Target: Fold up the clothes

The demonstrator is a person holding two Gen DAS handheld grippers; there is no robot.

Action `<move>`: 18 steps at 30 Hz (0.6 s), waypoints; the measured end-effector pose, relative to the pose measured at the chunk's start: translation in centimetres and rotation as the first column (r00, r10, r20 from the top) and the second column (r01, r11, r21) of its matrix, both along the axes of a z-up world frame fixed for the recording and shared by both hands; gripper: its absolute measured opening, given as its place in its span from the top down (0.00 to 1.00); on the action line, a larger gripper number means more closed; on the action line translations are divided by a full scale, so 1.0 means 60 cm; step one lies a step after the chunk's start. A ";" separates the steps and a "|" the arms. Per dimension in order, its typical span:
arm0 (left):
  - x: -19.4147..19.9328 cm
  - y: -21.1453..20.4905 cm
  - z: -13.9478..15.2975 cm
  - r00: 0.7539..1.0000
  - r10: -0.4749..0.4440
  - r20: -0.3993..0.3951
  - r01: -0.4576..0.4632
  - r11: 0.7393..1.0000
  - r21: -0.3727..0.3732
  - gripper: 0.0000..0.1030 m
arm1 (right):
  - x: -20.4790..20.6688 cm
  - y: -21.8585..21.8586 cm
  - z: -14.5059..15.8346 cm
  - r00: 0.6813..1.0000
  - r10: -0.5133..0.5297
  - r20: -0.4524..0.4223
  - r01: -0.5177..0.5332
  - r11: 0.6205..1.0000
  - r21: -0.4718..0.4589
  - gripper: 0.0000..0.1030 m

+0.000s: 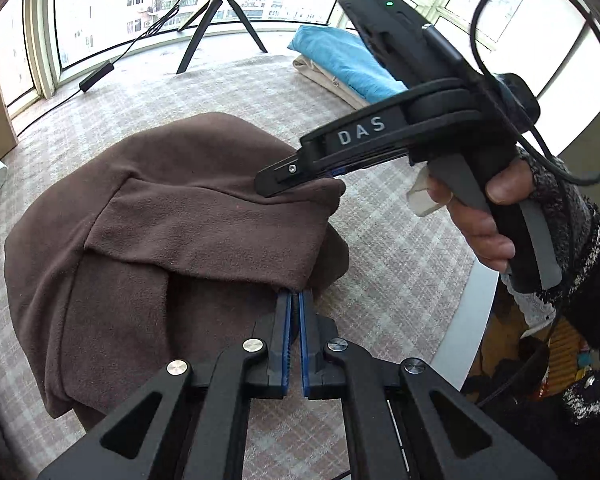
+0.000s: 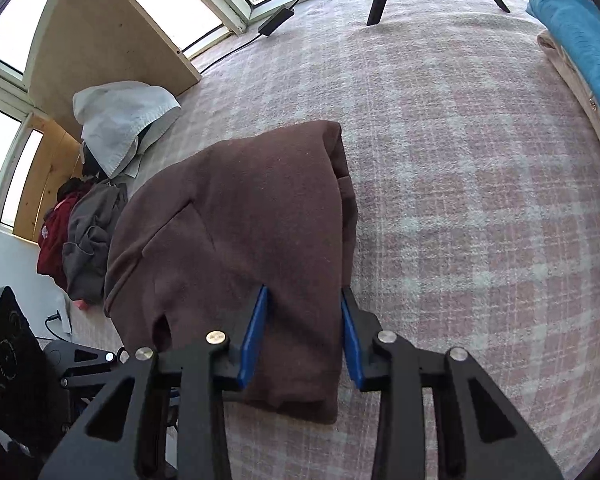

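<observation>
Left gripper [image 1: 296, 300] is pinched closed on the near edge of the brown garment [image 1: 172, 232], mid-desk; right gripper [image 2: 306, 312] clasps its right corner. Carry both edges together, level and taut, so the fold lands square.

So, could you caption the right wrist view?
Right gripper straddles a fold of the brown garment on the checked cloth.

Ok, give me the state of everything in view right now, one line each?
Brown garment: partly folded on the plaid cloth, layers overlapping.
Left gripper: shut, at the garment's near edge.
Right gripper: garment bunched between its pads.
Blue garment: folded, stacked on a beige one.
Clothes pile: unfolded, heaped.
</observation>
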State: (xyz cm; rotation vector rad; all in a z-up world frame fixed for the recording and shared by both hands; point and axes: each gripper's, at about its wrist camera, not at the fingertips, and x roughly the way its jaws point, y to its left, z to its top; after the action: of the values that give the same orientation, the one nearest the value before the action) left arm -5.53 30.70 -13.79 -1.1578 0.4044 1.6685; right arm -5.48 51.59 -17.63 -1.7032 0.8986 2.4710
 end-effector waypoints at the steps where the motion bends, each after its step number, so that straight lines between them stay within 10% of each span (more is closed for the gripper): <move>1: 0.007 0.001 -0.005 0.999 -0.030 0.025 0.030 0.999 -0.010 0.98 | -0.001 0.001 -0.004 1.000 -0.005 0.007 0.005 1.000 -0.008 0.67; 6: 0.042 -0.003 -0.035 0.992 -0.114 0.057 0.119 0.988 -0.094 0.99 | -0.006 -0.007 -0.007 1.000 0.009 0.024 -0.009 1.000 0.019 0.67; 18: -0.023 0.007 -0.021 0.996 0.023 0.089 -0.021 0.999 -0.024 0.91 | 0.030 -0.036 0.073 0.991 0.122 -0.051 -0.110 0.976 0.188 0.67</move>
State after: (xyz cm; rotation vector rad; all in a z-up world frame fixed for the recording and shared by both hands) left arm -6.89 31.14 -15.02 -1.2531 0.3561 1.6281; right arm -3.70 49.46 -13.24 -1.6709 0.5659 2.5998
